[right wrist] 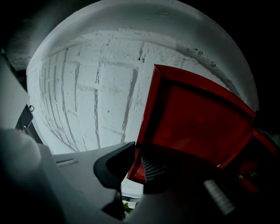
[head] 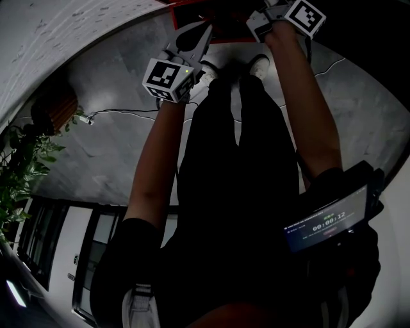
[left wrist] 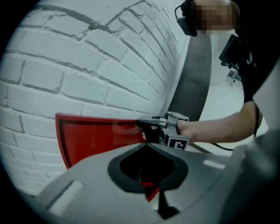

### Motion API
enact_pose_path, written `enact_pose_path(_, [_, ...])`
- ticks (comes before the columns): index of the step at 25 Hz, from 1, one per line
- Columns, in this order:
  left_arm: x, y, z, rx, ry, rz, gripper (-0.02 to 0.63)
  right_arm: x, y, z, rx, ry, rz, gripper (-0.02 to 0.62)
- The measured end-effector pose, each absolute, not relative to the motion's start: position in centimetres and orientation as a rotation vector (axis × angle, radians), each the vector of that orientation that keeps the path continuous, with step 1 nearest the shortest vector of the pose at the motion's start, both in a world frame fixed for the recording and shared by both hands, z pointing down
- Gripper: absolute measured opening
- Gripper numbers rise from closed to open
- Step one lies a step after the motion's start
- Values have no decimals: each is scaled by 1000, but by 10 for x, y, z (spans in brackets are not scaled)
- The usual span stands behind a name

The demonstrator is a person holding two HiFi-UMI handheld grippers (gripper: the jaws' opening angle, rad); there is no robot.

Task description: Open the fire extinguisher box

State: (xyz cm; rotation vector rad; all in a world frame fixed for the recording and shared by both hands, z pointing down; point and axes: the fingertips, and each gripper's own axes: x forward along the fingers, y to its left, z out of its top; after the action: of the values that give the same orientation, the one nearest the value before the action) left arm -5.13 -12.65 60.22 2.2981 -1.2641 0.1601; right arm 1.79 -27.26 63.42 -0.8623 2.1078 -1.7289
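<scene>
Grey left gripper (left wrist: 148, 146): tips closed together, nothing clamped, with some red showing through the gap behind them. Right gripper (right wrist: 138, 159): clenched on the edge of the red door (right wrist: 197, 118) of the fire extinguisher box (head: 192, 9). The door appears partly swung out. The box sits against the white brick wall (left wrist: 87, 57), just beyond the person's shoes (head: 259, 64) on the grey floor (head: 115, 134). A plant (head: 25, 160) stands well off to the left.
</scene>
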Motion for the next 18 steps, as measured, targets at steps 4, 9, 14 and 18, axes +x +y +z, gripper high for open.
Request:
enact_pose_path(4, [-53,-126,603,2293,-1254,169,2,18,-272,638,-866,2094,-1739,55])
enact_pose_path(9, [-54,-126,601,2282,-1248,169,2,19,-269,643,-874,2087,-1747,86])
enact_pose_path(14, [-49,-122,599,2288,-1246,163,2,16,-265,635,-820,2223,-1636,90])
enact_pose_path(18, [-54,-122,598,2316,-1274,161,2,2,-252,607,-698,2378,-1501,50])
